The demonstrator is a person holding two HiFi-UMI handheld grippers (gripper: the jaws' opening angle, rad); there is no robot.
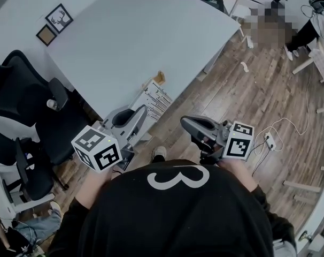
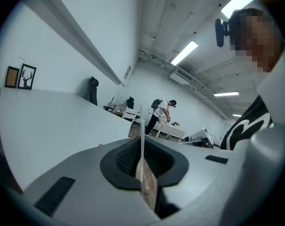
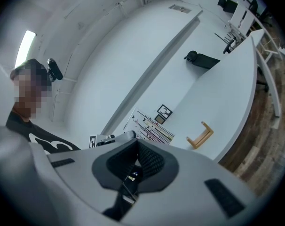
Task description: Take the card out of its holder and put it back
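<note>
Black office chairs (image 1: 23, 95) crowd the left of the white table (image 1: 151, 31); two framed pictures (image 1: 55, 23) sit at its far side; cables (image 1: 274, 135) trail across the wood floor (image 1: 247, 90); and here we have the left gripper (image 1: 142, 111) pinched tight on the card (image 1: 156, 98), near but clear of the wooden holder (image 1: 161, 77), which lies by the table's edge; the right gripper (image 1: 186, 121) has its jaws together, carrying nothing.

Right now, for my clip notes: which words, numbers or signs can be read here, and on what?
"3": large white figure on the person's black shirt.
card: printed lines, too small to read.
marker cubes: black-and-white square patterns, no words.
framed pictures: no readable text.
</note>
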